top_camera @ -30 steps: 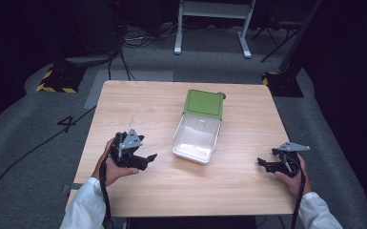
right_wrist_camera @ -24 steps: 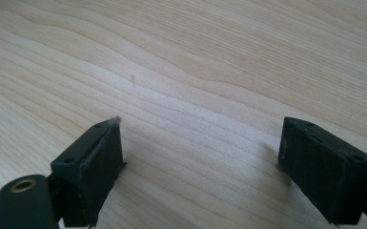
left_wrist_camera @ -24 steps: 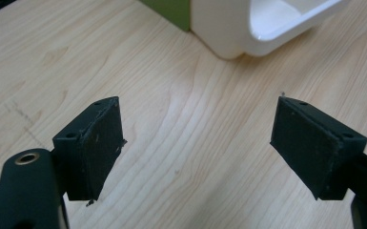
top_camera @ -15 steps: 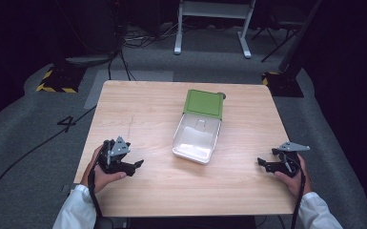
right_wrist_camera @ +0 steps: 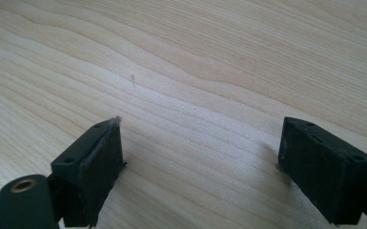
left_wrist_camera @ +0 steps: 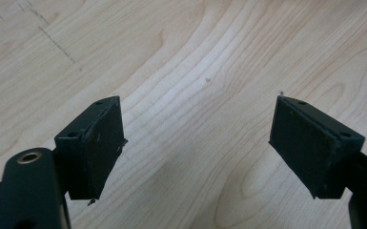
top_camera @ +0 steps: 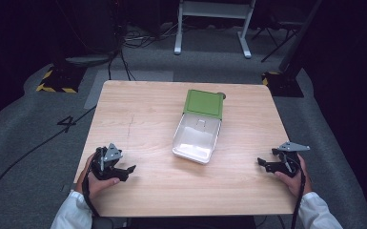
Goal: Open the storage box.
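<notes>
A wooden table (top_camera: pixel 143 119) carries an open green-lidded white container (top_camera: pixel 198 136).

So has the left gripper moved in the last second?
Yes. The left gripper has pulled back toward the person and the table's near-left corner, away from the white container, which stayed put.

Light wood-grain bench (top_camera: pixel 147 114) in the middle of a grey carpeted floor (top_camera: pixel 24 191). Room dark beyond it, walls not discernible. White metal stand legs (top_camera: pixel 212 28) at top centre. Black cables (top_camera: pixel 133 40) tangled on the floor behind the bench, one cable (top_camera: pixel 33 150) running off to the left. Yellow-black hazard-striped blocks (top_camera: pixel 55 88) far-left and far-right. A "4" marking (top_camera: pixel 67 123) on the floor left of the bench.
</notes>
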Demonstrator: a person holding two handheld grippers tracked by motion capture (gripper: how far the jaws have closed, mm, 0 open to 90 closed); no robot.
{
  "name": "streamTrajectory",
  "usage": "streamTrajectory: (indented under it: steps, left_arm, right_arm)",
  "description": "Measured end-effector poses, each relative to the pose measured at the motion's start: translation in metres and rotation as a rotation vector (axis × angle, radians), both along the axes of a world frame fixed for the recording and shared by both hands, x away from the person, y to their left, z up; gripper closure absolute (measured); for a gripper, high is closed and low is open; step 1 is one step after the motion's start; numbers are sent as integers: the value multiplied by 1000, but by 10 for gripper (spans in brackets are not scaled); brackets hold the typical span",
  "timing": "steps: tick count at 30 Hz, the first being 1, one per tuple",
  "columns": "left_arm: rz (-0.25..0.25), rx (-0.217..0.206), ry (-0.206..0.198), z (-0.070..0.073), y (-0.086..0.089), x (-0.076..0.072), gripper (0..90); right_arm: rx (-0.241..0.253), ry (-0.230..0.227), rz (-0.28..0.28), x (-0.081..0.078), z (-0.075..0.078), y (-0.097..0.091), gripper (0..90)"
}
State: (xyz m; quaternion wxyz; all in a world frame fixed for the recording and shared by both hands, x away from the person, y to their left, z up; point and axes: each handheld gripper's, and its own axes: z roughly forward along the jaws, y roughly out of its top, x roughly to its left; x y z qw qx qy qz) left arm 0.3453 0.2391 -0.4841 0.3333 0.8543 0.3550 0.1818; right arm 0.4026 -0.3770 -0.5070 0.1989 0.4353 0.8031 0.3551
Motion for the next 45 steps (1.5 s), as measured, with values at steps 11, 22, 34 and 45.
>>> streamTrajectory:
  steps: [11,22,34,45]
  left_arm:
    - [46,-59,54,-23,16,-4,187]
    - [65,-56,51,-23,18,-5,186]
    - [67,-57,52,-23,18,-5,185]
    - [69,-60,51,-23,18,-5,188]
  right_arm:
    - [1,0,1,0,0,0,153]
    - [2,-1,2,0,0,0,153]
    - [1,0,-3,-1,0,0,151]
    - [1,0,-2,-1,0,0,151]
